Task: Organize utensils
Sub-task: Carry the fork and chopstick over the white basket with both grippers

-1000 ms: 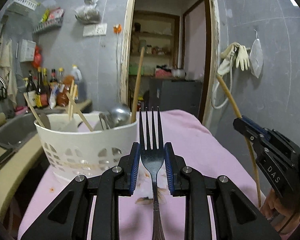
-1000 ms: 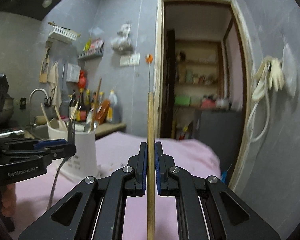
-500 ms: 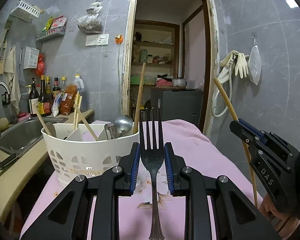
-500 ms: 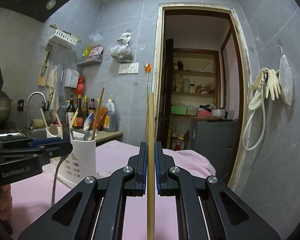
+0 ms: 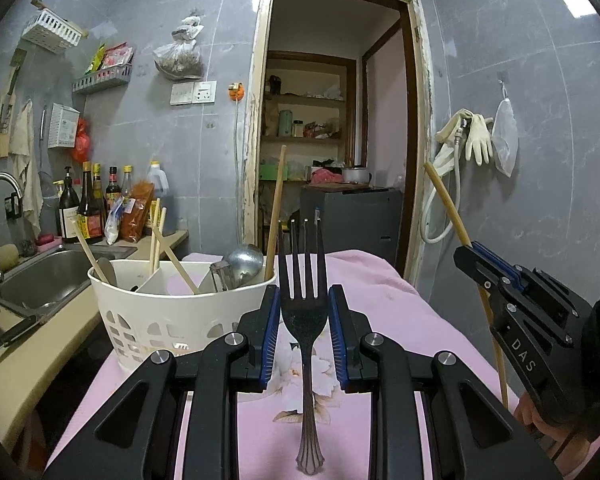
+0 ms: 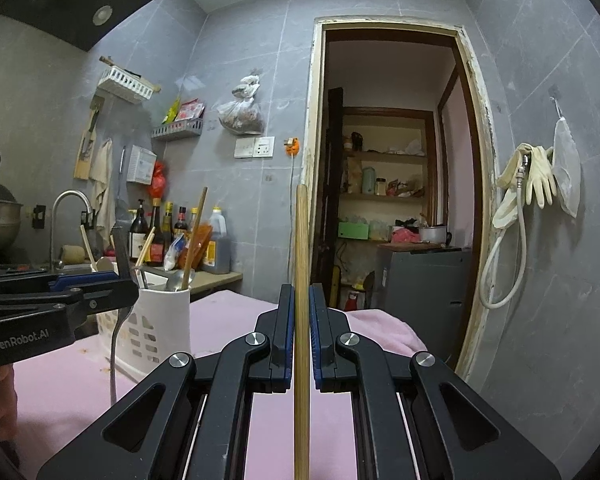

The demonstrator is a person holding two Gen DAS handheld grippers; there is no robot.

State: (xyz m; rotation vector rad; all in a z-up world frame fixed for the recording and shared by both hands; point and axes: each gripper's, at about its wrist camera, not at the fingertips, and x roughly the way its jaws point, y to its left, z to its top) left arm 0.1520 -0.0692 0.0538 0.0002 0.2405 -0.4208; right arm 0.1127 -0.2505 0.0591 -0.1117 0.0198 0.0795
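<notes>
A: Since a second ago your left gripper (image 5: 303, 322) has tipped up slightly; its fingers still grip the fork (image 5: 303, 304), tines up, the utensil holder (image 5: 172, 312) at ten o'clock.

B: So nothing's stowed yet. Your right gripper (image 6: 302, 334) stays clamped on the chopstick (image 6: 301, 280); its lower end is cut off, and the holder's compartments are probably divided.

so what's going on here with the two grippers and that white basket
A person is sorting utensils with a handheld gripper in each hand. The left gripper holds a dark fork upright, tines up, near the white utensil basket on the pink cloth. The right gripper is clamped on a wooden chopstick. Neither is in the basket yet.
</notes>
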